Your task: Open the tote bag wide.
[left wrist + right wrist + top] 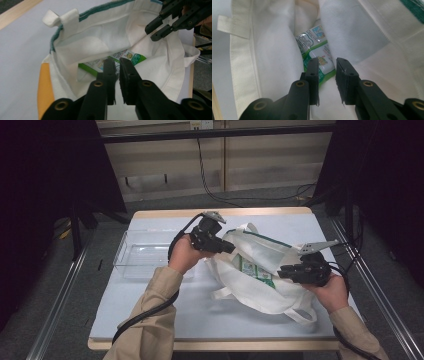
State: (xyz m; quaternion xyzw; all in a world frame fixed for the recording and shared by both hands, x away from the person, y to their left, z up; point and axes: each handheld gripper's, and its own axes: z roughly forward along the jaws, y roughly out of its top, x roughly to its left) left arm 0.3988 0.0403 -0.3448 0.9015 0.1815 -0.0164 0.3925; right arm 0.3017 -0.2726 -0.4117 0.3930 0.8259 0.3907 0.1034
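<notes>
High view, bag: a white cloth tote bag [260, 270] lies on its side in the middle of the pale blue table [150, 315], mouth gaping, loose straps trailing toward the near edge.
High view, packet: a green and white packet [251, 268] shows inside the bag's mouth.
High view, left gripper: the left gripper [231, 248] reaches in from the left, its tip at the bag's upper rim.
High view, right gripper: the right gripper [281, 272] sits at the bag's right side, tip pointing into the opening.
High view, tray: a clear plastic tray [131, 251] stands on the table's left part, apart from the bag.
Left gripper view, own jaws: the left gripper [117, 63] has its jaws drawn nearly together with a thin slit between them; nothing lies in that slit, and the tips hover over the packet [126, 58] inside the bag [90, 45].
Left gripper view, other tool: the right gripper [153, 31] hangs at the top right, above the bag's far rim.
Right gripper view, own jaws: the right gripper [326, 64] stands with a moderate gap, pads not pressing anything; the packet [315, 47] lies just beyond the tips, and white cloth of the bag [362, 37] rises on both sides.
</notes>
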